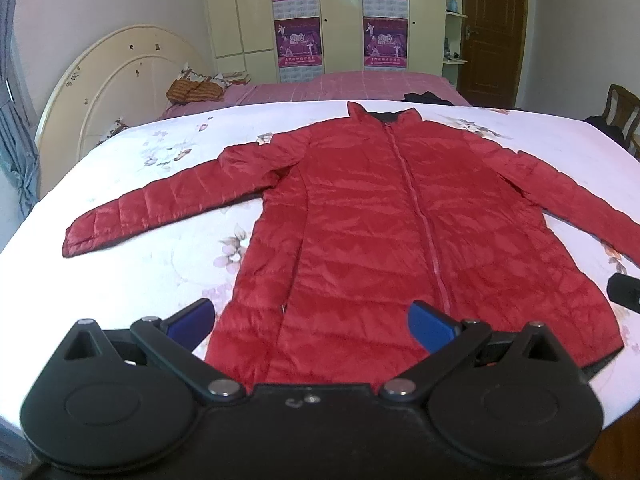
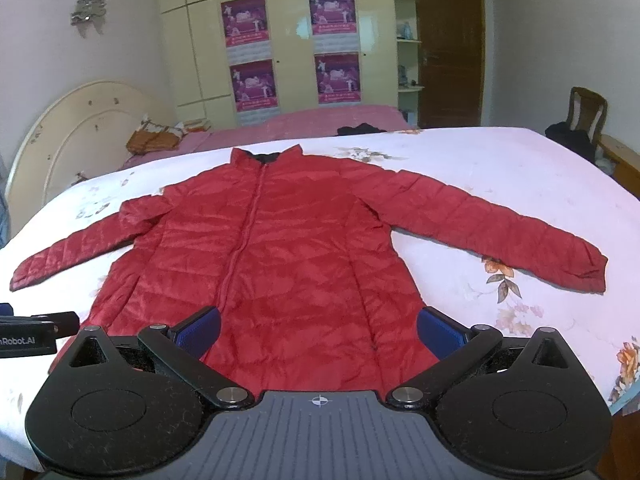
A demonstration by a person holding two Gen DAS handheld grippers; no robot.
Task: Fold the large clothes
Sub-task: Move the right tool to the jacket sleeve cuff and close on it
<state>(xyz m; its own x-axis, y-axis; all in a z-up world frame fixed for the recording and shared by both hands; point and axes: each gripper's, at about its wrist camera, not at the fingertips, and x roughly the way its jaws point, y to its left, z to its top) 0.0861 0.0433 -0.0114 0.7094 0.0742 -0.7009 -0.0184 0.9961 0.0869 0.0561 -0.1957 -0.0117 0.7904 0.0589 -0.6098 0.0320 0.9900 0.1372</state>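
Observation:
A long red quilted jacket (image 1: 360, 220) lies flat and zipped on a white floral bedspread (image 1: 140, 184), collar far, hem near me, both sleeves spread outward. It also shows in the right wrist view (image 2: 288, 240). My left gripper (image 1: 312, 324) is open and empty, hovering over the hem's left half. My right gripper (image 2: 320, 330) is open and empty over the hem's right half. The left sleeve cuff (image 1: 80, 240) lies far left; the right sleeve cuff (image 2: 588, 268) lies far right.
A second bed with a pink cover (image 1: 360, 84) stands behind, with a dark garment (image 1: 426, 98) and a brown cushion (image 1: 196, 90) on it. Cream headboard (image 1: 112, 80) at left, wardrobe (image 1: 340, 12) behind, chair (image 2: 586, 116) with dark clothes at right.

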